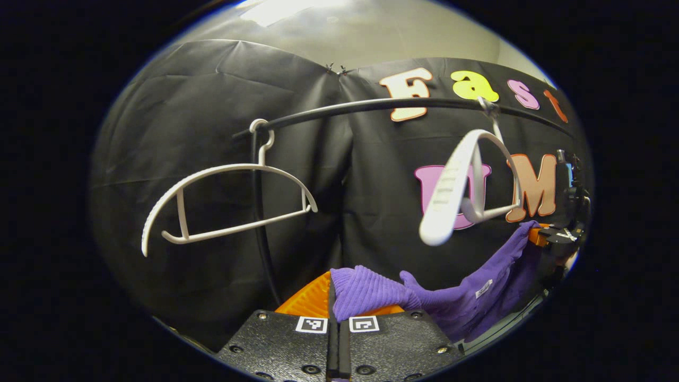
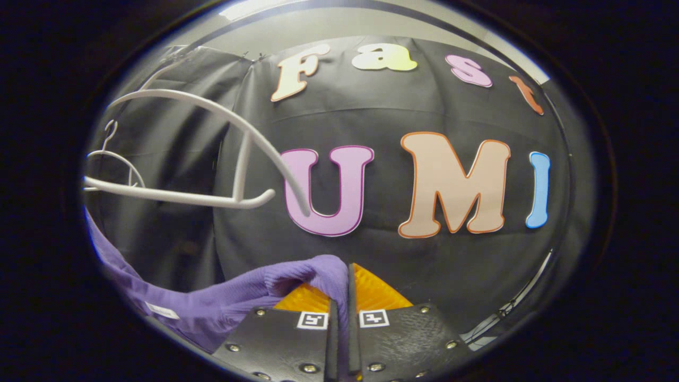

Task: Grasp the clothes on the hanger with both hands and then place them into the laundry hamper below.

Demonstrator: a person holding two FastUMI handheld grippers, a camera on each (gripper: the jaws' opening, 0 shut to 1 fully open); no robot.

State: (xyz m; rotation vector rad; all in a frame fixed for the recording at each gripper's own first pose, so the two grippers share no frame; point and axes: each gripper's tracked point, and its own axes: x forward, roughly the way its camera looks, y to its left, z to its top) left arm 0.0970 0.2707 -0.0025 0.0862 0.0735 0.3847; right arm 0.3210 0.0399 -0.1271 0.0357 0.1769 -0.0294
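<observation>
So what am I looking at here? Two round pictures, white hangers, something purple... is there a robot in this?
No robot arm: a person holds a two-finger gripper in each hand, and a small fisheye camera rides on each one, looking forward along its fingers.

The left gripper view shows the left gripper at the bottom, its fingers closed on one end of a purple garment. The cloth stretches away to the other gripper, far off at the picture's right edge. Above, two empty white hangers hang from a black rail.

The right gripper view is the same scene from the other hand: the right gripper pinches the garment's other end, with a hanger close by. So the garment is off its hanger, held between both grippers.
</observation>
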